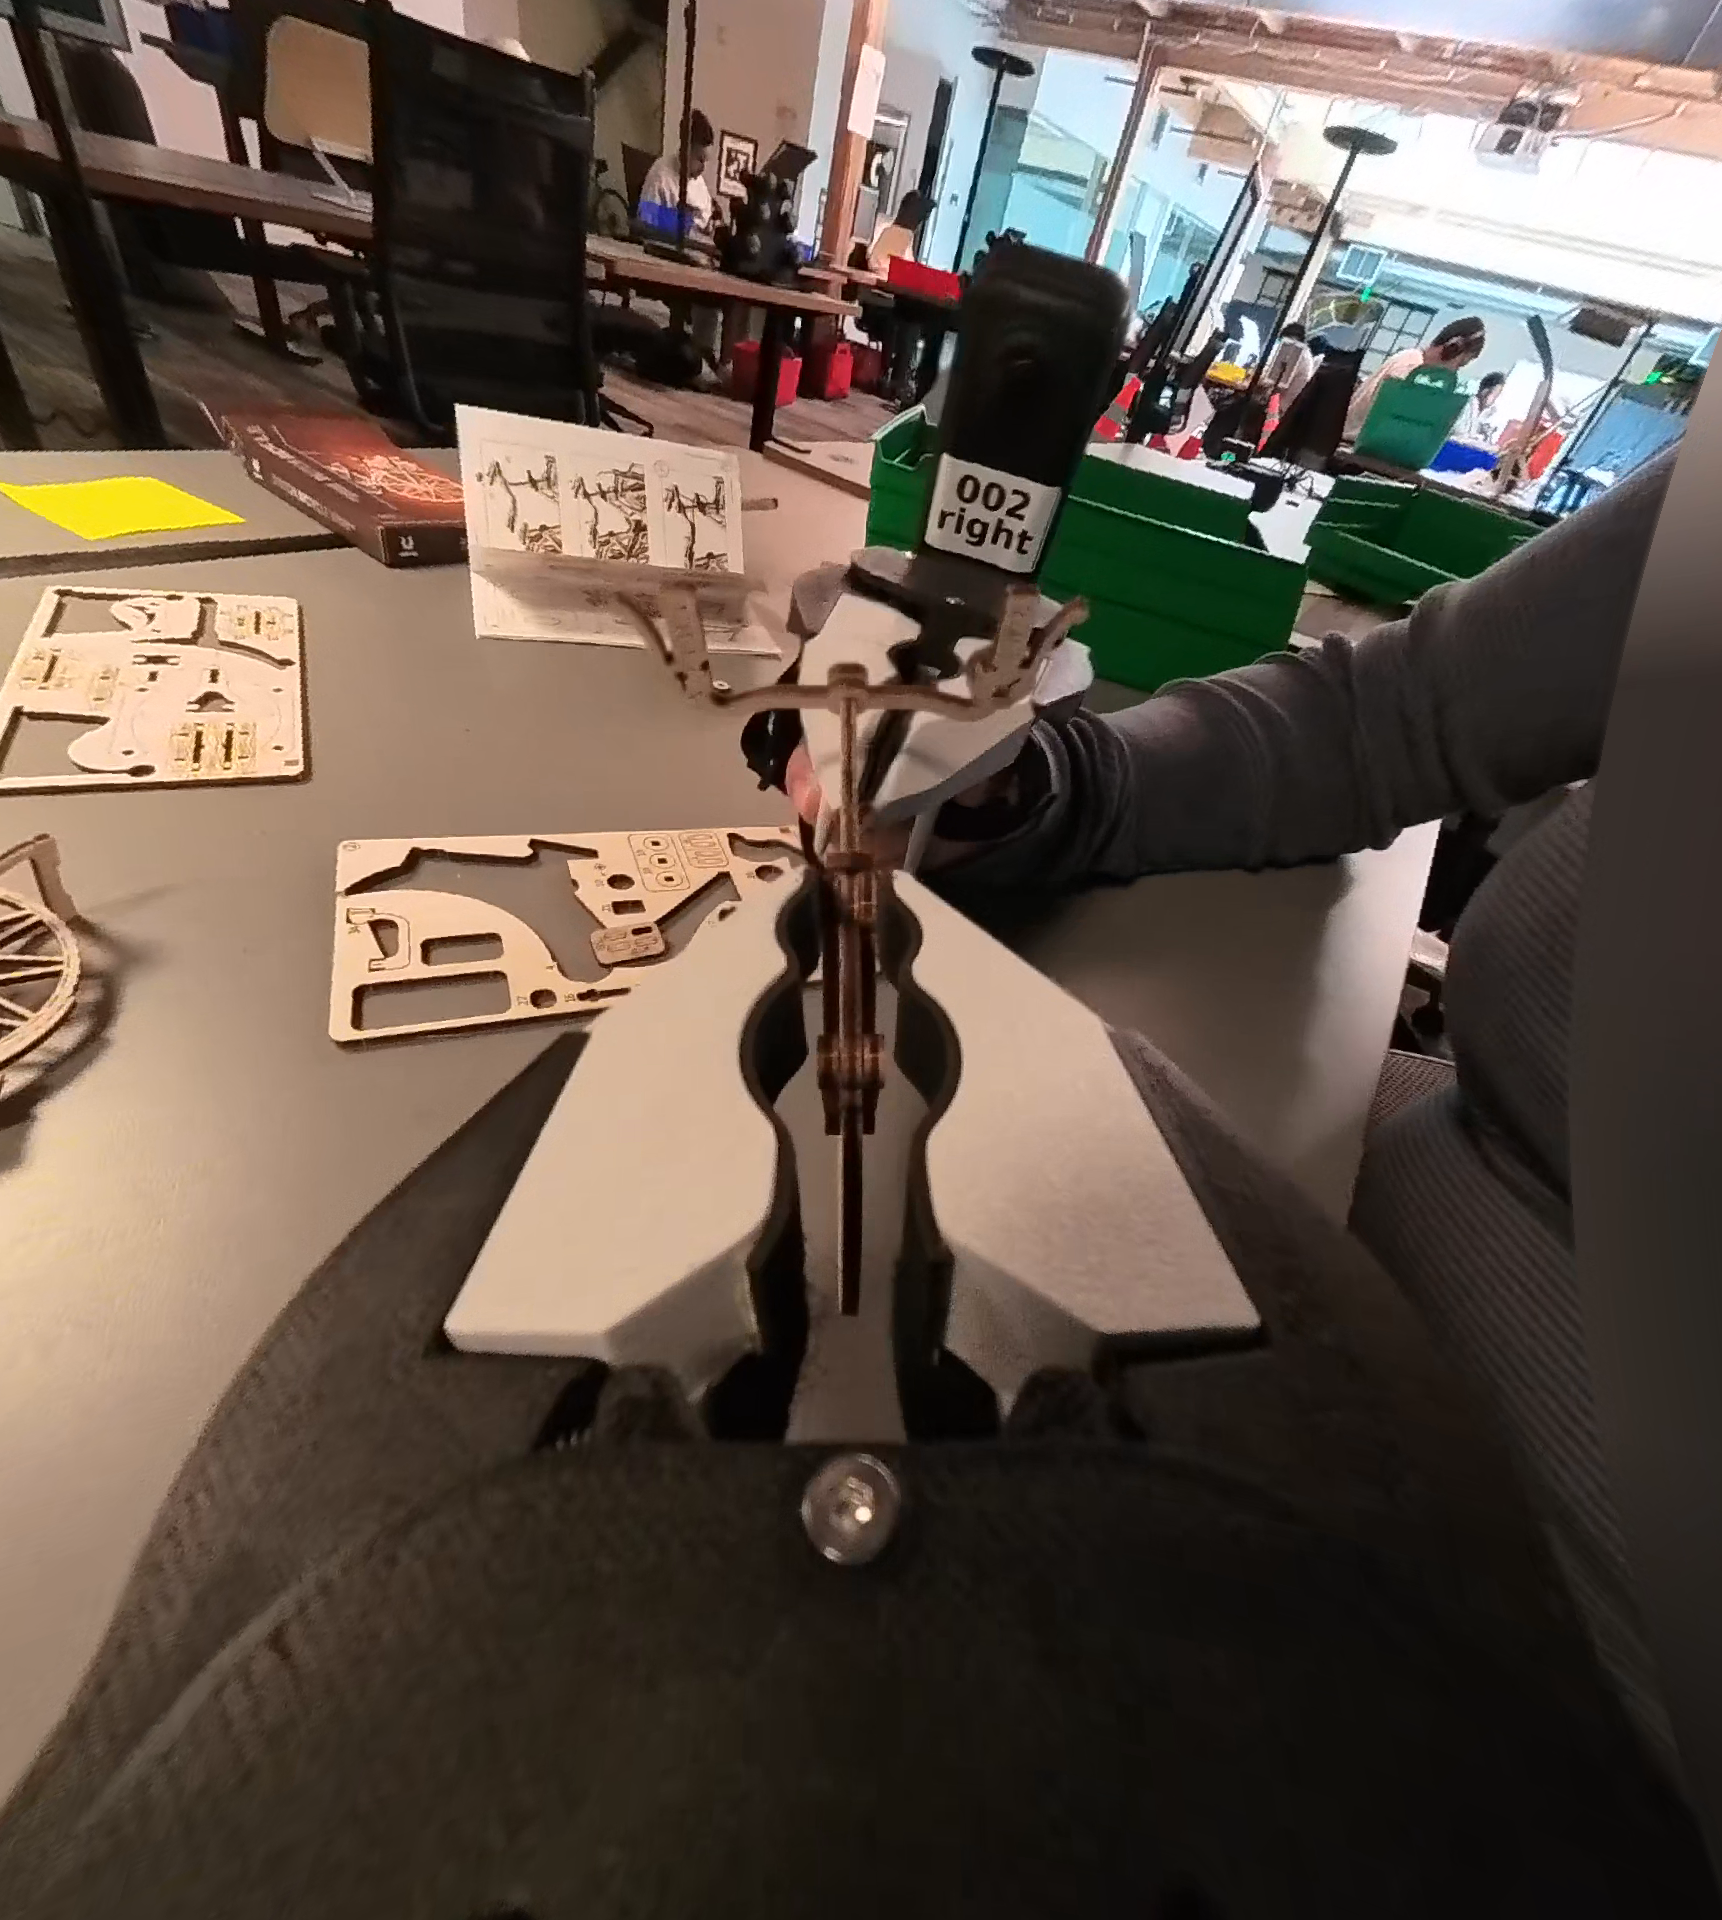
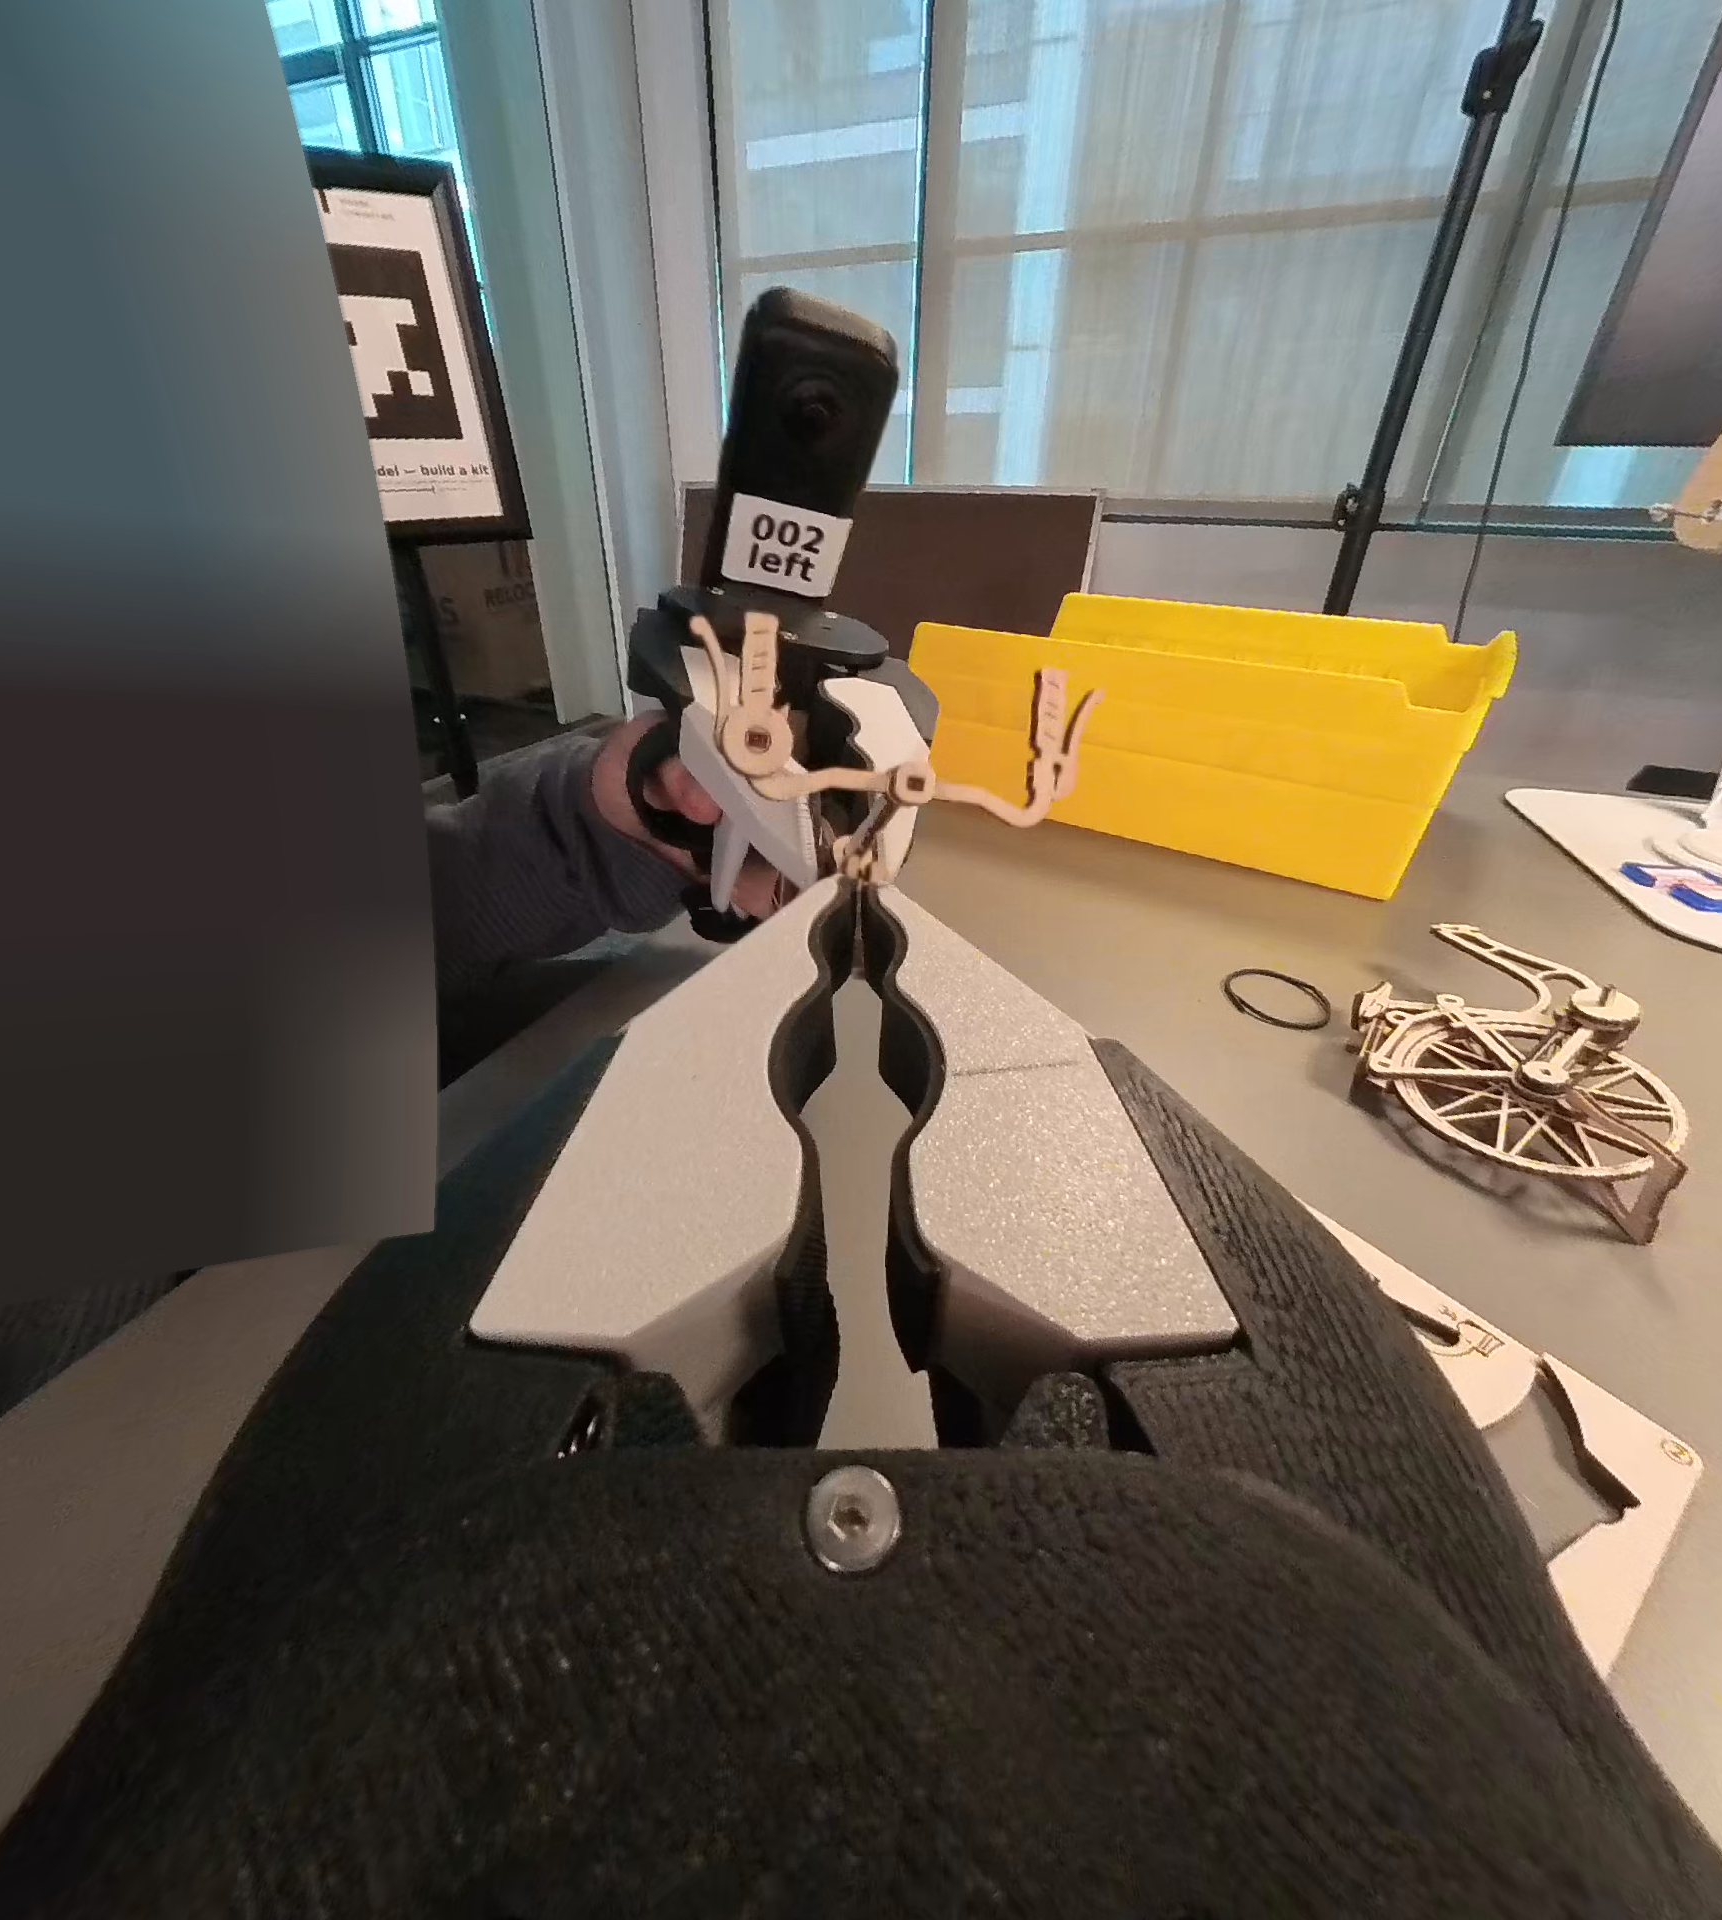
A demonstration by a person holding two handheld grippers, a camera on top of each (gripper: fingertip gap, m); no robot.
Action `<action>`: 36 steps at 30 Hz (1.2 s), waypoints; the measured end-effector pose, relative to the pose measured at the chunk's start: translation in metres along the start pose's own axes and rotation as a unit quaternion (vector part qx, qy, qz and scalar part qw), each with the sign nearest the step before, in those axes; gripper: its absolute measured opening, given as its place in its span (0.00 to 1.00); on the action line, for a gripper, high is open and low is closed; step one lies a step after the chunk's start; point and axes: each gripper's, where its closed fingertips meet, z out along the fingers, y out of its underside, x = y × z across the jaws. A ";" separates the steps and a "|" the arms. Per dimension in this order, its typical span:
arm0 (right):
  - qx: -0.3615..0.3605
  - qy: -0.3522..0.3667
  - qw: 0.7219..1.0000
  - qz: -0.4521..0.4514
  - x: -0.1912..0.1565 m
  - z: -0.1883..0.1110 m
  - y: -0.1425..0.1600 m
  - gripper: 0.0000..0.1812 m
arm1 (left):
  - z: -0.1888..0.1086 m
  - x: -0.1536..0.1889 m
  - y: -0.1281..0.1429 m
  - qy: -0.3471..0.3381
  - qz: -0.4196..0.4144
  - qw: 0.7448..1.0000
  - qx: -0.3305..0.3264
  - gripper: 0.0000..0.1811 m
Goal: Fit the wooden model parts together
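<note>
Both grippers up off the table (image 1: 213,1195), nose to nose. Left gripper (image 1: 849,883) clenched on the fork (image 1: 849,1049), handlebar (image 1: 888,691) sticking out past the tips. Right gripper (image 2: 855,902) pinched on the same fork at its tips. Wheel (image 2: 1543,1117) and sheets (image 1: 524,925) lying on the table.

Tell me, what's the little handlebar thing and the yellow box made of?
The handlebar piece looks like thin pale plywood, matt, with dark burnt-looking edges as if laser-cut. The yellow box looks like moulded plastic: even bright colour, smooth faces with a slight sheen. Both are guesses from looks.
</note>
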 end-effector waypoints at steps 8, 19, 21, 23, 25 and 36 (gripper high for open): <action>-0.210 -0.026 0.977 -0.016 0.003 -0.007 0.051 0.00 | -0.009 -0.010 -0.001 -0.024 -0.006 1.000 0.000 0.05; -0.335 -0.049 0.941 -0.004 -0.009 -0.009 0.095 0.00 | -0.021 -0.015 -0.001 -0.042 -0.006 0.999 -0.002 0.05; -0.295 -0.043 0.954 0.023 -0.005 -0.007 0.083 0.00 | -0.021 -0.020 0.002 -0.057 -0.009 0.998 -0.014 0.05; -0.258 -0.031 0.964 0.048 0.003 -0.009 0.071 0.00 | -0.023 -0.028 0.005 -0.084 -0.021 0.996 -0.030 0.05; -0.230 -0.016 0.972 0.052 0.011 -0.013 0.063 0.00 | -0.025 -0.036 0.013 -0.103 -0.052 0.991 -0.066 0.05; -0.140 0.014 0.990 0.017 0.020 -0.016 0.036 0.00 | -0.034 -0.072 0.040 -0.006 -0.300 0.926 -0.230 0.05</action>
